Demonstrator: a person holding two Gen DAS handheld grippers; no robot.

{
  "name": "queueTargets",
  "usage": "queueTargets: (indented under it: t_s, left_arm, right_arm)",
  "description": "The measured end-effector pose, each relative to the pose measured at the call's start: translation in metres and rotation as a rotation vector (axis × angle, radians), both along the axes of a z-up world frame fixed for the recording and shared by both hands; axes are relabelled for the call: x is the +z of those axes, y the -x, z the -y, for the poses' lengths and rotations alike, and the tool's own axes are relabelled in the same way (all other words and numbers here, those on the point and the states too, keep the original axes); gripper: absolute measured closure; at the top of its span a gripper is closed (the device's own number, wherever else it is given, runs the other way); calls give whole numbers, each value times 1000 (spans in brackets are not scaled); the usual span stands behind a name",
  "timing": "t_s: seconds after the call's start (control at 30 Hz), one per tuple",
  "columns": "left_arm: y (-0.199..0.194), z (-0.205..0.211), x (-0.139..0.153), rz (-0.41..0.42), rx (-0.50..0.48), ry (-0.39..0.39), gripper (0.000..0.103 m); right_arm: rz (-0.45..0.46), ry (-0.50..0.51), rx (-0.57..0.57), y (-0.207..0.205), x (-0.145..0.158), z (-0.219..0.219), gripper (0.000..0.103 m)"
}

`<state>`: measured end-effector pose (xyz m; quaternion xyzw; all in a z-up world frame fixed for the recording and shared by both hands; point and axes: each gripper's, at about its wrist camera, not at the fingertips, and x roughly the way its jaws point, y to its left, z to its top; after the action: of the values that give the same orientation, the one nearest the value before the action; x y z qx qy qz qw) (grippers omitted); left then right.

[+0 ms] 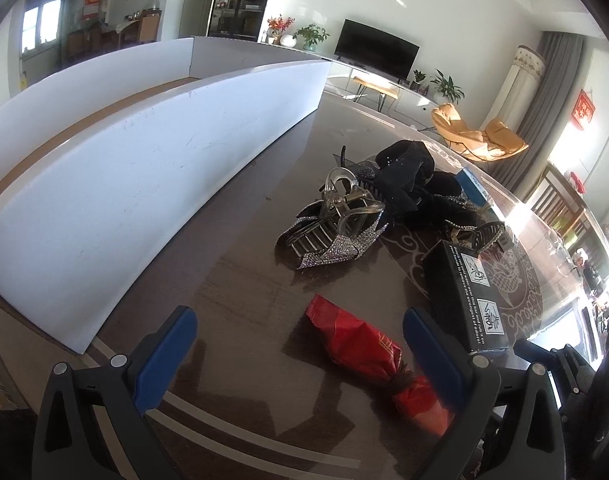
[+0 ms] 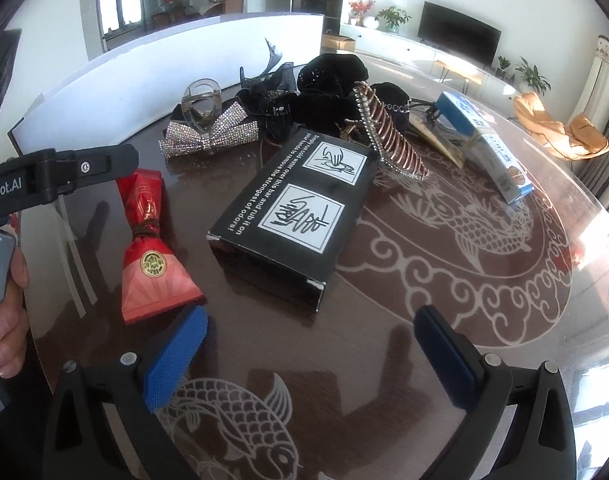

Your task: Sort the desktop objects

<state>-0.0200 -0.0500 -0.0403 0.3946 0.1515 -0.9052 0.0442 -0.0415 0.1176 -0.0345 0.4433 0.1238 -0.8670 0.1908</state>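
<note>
Flat black carton (image 2: 292, 216) printed "rub it on", left gripper (image 1: 300, 344) marked "Robot.AI", jaws spread wide around red foil packet (image 1: 360, 348), right gripper (image 2: 310, 364) spread wide over nothing, long white cardboard tray (image 1: 152, 152) seen with no contents.

Dark glossy round table (image 2: 384, 344), pale fish and dragon pattern. On it: red packet (image 2: 152, 240), black box (image 2: 292, 208), hair clips heap (image 2: 304, 100), blue-white box (image 2: 488, 140), white tray (image 1: 116, 184).

Both my grippers open, low over the table.

My left gripper (image 1: 300, 344) has its blue pads (image 1: 166, 356) spread wide; in the right wrist view a bare hand (image 2: 6, 308) grips its handle. My right gripper (image 2: 310, 354) is spread equally wide, empty.
</note>
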Motion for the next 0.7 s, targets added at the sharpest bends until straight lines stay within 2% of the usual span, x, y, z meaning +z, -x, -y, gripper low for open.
queueTargets:
  t_s: [0.1,0.23,0.3,0.43,0.5,0.7]
  left_arm:
    - [3,-10,-5,42,-29,-1,0]
    - [12,-25,-15,120,3,56,0]
    - [16,-33,-18,139,3,114,0]
    - [13,-37,-20,140,-12,155,0]
    - [13,-38,-23,174,12,214,0]
    - [11,-38,-24,170,17,219,0]
  right_arm:
    - [23,34,-82,2,0,-25,0]
    - [14,90,-147,1,3,-42,0]
    - [9,68,-167,3,2,-39,0]
    - [7,35,-150,4,1,-34,0]
    - [6,36,-149,2,1,-34,0]
    - [6,35,-149,3,1,-34,0]
